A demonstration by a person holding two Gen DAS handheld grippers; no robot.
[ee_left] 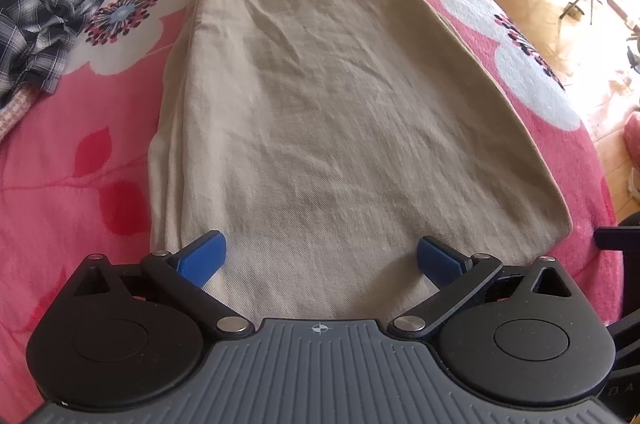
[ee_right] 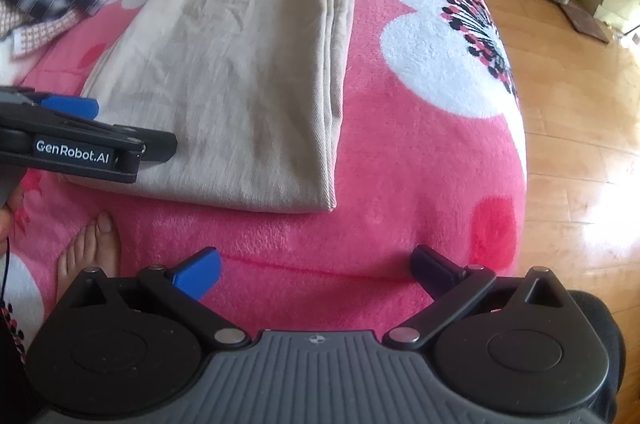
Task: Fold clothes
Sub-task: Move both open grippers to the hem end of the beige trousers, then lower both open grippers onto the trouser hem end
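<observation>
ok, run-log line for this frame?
folded beige trousers flat on pink floral blanket | left gripper open | right gripper open, empty

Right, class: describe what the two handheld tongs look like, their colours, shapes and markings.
Each of the tongs, left tongs and right tongs, has a ribbed grey body with a small crosshair mark, two round black discs, black link arms with silver rivets, and blue ribbed pads. The left one's side carries white lettering, GenRobot.AI.
</observation>
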